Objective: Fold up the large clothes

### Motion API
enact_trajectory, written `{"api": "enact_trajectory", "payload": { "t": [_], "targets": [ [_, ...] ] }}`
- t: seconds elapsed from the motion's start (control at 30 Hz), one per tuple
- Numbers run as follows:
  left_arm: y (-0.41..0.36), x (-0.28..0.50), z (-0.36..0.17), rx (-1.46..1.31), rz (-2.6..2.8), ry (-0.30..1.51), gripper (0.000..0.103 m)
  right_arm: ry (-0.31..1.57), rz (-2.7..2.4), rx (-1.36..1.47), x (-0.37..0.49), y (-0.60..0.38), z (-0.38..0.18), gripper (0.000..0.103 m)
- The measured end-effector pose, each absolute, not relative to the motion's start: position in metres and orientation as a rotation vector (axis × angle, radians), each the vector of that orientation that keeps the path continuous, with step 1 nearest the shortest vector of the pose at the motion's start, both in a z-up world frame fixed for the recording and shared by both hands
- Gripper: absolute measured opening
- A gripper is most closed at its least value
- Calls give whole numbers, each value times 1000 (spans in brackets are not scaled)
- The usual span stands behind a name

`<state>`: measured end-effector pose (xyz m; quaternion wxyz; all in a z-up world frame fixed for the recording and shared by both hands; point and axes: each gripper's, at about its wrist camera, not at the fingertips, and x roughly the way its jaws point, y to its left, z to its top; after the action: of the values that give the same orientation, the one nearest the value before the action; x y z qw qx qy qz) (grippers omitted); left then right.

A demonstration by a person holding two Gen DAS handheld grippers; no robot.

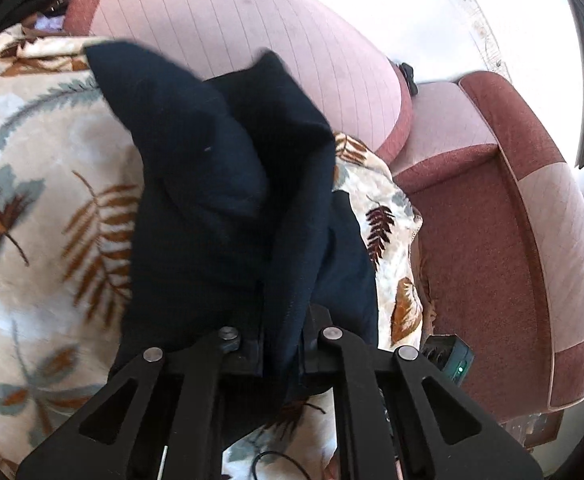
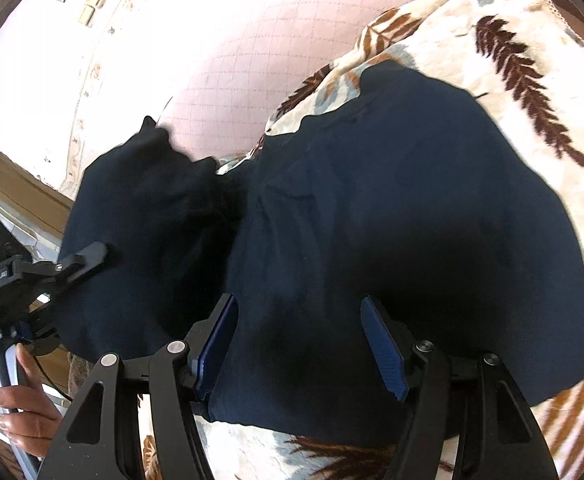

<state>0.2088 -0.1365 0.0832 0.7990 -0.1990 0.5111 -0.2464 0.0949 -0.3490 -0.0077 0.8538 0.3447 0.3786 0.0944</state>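
Note:
A dark navy garment (image 2: 372, 208) lies on a leaf-patterned blanket (image 2: 532, 80). In the left wrist view my left gripper (image 1: 281, 344) is shut on a fold of the navy garment (image 1: 219, 184), lifting it so the cloth hangs bunched over the fingers. The left gripper also shows at the left of the right wrist view (image 2: 87, 258), holding the raised cloth. My right gripper (image 2: 300, 344) is open, its blue pads (image 2: 384, 348) spread just above the flat part of the garment, holding nothing.
The blanket (image 1: 43, 200) covers a sofa seat. Pink and red sofa cushions (image 1: 251, 40) and an armrest (image 1: 532, 240) stand behind and to the right. A small black device with a green light (image 1: 456, 356) lies by the armrest. A hand (image 2: 23, 408) grips the left handle.

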Motion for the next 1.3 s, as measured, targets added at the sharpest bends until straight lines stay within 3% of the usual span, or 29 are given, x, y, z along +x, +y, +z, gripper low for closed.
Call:
{"api": "enact_trajectory", "payload": {
  "t": [0.43,0.67,0.77,0.87,0.9,1.03,1.2,1.3],
  "targets": [
    [-205,210,40,-425,-576,1239,2,793,174,824,84,-384,-22,64],
    [-192,209,-9,-557,-602,1395,2,794,178,871,86,-388,-27,64],
    [-177,197,8,-572,-664,1370,10,784,175,885,86,-389,-26,64],
    [-147,180,39,-550,-698,1264,37,743,164,895,85,-390,-21,66],
    [-137,177,47,-546,-690,1224,42,720,155,891,84,-390,-16,66],
    [-84,175,51,-478,-468,1124,44,657,158,886,85,-381,-5,69],
    [-68,170,-12,-428,-359,1296,44,724,192,818,114,-343,-8,72],
    [-75,155,-18,-377,-378,1279,44,789,234,757,137,-312,-11,72]
  ]
}}
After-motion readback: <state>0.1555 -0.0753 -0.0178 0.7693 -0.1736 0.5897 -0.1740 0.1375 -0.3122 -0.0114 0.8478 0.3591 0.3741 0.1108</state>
